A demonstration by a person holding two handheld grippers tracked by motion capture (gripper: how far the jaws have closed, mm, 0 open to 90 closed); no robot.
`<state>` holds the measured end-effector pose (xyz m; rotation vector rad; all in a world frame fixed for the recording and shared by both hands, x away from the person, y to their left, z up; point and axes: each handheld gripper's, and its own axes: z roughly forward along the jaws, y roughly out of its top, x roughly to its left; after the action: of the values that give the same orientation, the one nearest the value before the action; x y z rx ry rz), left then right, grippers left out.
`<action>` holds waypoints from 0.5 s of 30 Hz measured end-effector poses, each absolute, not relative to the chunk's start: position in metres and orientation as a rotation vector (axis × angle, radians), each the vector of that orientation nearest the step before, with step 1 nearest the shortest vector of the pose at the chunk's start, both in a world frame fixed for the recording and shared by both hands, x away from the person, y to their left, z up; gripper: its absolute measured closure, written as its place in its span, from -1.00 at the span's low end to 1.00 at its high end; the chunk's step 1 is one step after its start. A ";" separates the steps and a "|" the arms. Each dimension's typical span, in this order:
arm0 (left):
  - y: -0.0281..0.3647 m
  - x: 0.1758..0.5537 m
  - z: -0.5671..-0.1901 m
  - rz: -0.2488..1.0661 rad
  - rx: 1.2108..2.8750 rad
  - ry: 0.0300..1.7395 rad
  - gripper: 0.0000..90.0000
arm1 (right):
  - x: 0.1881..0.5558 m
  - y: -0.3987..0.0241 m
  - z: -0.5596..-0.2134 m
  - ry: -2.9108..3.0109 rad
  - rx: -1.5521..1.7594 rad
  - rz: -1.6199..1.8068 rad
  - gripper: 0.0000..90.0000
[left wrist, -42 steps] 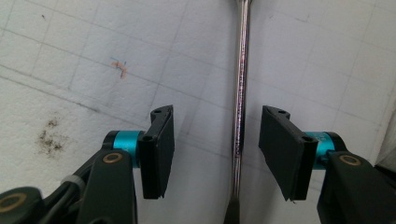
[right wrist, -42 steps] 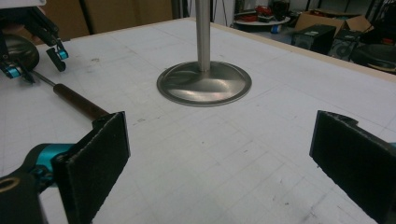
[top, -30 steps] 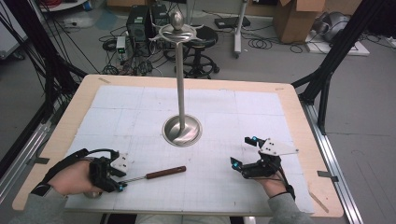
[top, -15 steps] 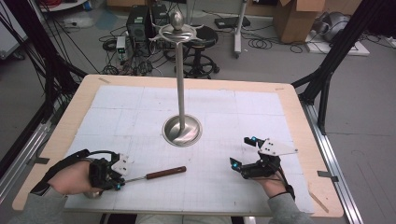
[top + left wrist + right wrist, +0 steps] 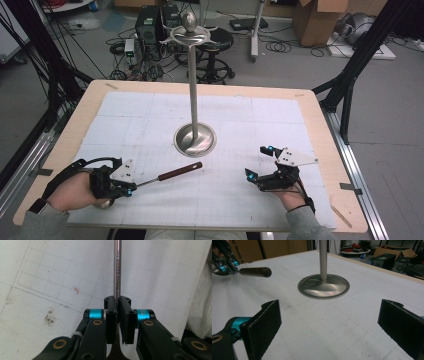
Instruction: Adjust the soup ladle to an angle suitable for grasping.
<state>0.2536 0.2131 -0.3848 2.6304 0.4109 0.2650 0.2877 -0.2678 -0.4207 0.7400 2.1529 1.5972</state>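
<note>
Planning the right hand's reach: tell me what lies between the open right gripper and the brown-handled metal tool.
Bare gridded white mat, per the high view.

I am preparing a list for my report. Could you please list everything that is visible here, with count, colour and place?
utensil: 1, thin silver shaft with dark brown handle, near left part of the mat, handle pointing toward the stand
stand: 1, silver metal, upright pole on a round base at the mat's middle, with hooks and a knob on top
mat: 1, white with grid lines, covering the table top
table: 1, light wood edge, under the mat
cardboard boxes: a few, brown, on the floor behind
stool: 1, black, behind the table
left claw: 1, black with blue parts, shut on the utensil's shaft
right claw: 1, black with blue parts, open, near right part of the mat
hands: 2, at the near edge
</note>
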 end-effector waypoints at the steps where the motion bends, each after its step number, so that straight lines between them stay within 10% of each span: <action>1: 0.214 0.253 -0.384 0.261 2.623 0.417 0.87 | 0.289 -0.268 -0.421 2.148 0.735 1.602 -0.91; 15: 0.242 0.244 -0.379 0.287 2.338 0.587 0.87 | 0.299 -0.259 -0.417 2.136 0.742 1.660 -0.92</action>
<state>0.2436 0.2424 -0.3787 2.3384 0.5867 0.2867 0.2986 -0.2590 -0.4168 0.7416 2.1356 1.6596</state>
